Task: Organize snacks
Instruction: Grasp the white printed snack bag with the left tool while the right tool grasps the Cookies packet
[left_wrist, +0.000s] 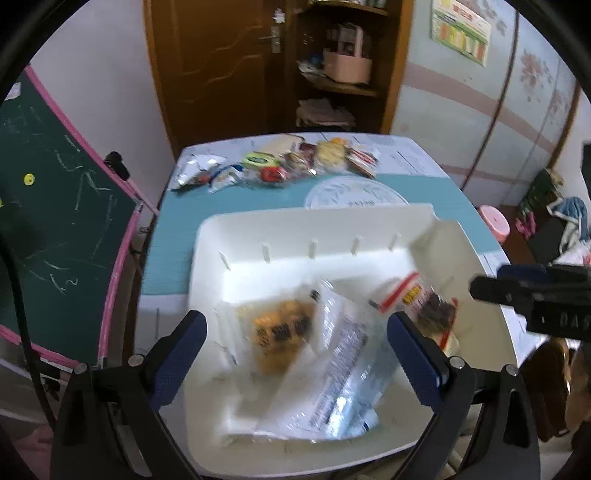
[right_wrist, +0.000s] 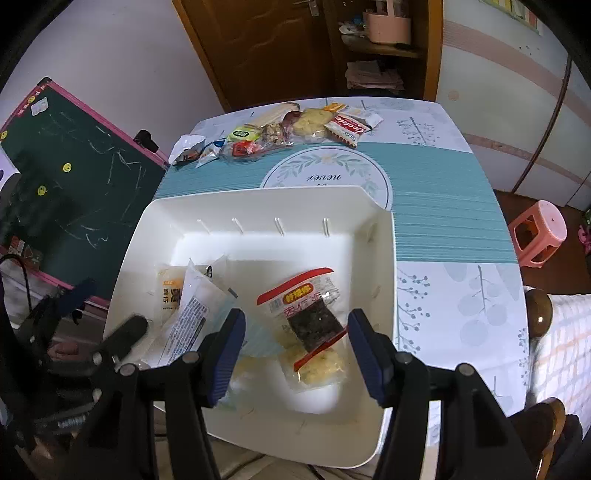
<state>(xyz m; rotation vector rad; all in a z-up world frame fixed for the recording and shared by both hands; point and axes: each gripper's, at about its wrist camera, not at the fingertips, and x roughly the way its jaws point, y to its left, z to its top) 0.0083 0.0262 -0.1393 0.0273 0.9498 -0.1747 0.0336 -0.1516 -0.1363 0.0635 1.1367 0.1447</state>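
At the far left a green chalkboard (right_wrist: 74, 173) with a pink frame leans beside the table (right_wrist: 443, 206), its lower part cut off by the picture edge. The left gripper (left_wrist: 297, 332) hovers over the near left part of a white tray (right_wrist: 266, 201), its blue-padded fingers (left_wrist: 184, 347) spread wide with nothing between them. Below it lie an orange-printed snack packet (left_wrist: 280, 328) and a clear wrapper with small print (left_wrist: 343, 373); the left wrist view is smeared with motion blur, so their labels cannot be read there. Right of these, in the tray's near right part, lies a red-banded packet with a dark seaweed strip (right_wrist: 310, 325). The right gripper (right_wrist: 295, 332) hangs just above it, fingers (right_wrist: 364, 350) apart on either side, not pinching it; whether the pads touch the film cannot be told. Along the far edge of the table, well apart from the tray, runs a row of loose snacks (right_wrist: 280, 133), ending at the right in a red-and-white cookie packet (right_wrist: 347, 127). Behind stand a brown door (right_wrist: 258, 48) and shelves. A pink stool (right_wrist: 539, 230) sits at the far right.
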